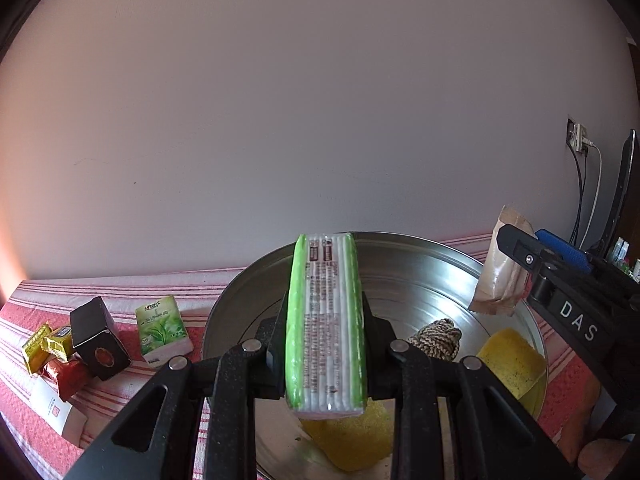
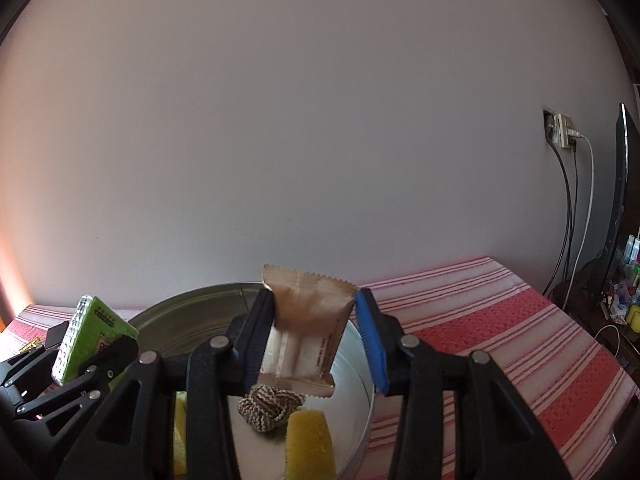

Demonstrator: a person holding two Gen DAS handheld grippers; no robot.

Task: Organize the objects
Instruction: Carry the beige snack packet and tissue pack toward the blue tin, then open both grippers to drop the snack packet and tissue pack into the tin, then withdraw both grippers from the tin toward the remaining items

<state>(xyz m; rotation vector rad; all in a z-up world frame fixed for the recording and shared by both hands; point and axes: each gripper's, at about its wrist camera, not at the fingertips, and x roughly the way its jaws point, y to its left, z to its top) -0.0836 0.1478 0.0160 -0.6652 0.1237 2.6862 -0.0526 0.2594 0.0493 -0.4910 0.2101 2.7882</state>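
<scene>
Holding a green-and-white plastic-wrapped tissue pack [image 1: 326, 320] edge-on, the left gripper [image 1: 325, 354] has its jaws closed tight on the pack's two broad faces. The pack's long axis runs forward along the fingers, away from the camera, with its far end raised over the round shallow metal tin [image 1: 420, 264].

The right gripper [image 2: 310, 344] carries a tan foil snack sachet [image 2: 306, 332]. Its jaws stand narrow and pinch the sachet at the side edges; the black finger is on one edge and the blue-padded finger on the other. The sachet hangs upright, serrated seal uppermost, directly above the tin interior.

Inside the tin lie a knotted brown-and-cream cord bundle [image 2: 270, 406] and yellow sponge pieces [image 2: 310, 440]. The tin rests on a red-and-white striped cloth [image 2: 500, 320] covering the surface.

Both loads are over the tin, so a release looks like the step in hand. The governing relation: the sachet's lower edge sits just above the cord bundle, nearer the tin floor than the tissue pack. The right hand therefore appears better placed to release first. The tissue pack would land on the sponge beneath it.

Outside the tin, a second green tissue pack [image 1: 164, 330], a black box [image 1: 98, 338] and small yellow and red packets [image 1: 52, 344] remain on the cloth, on the left hand's side.
</scene>
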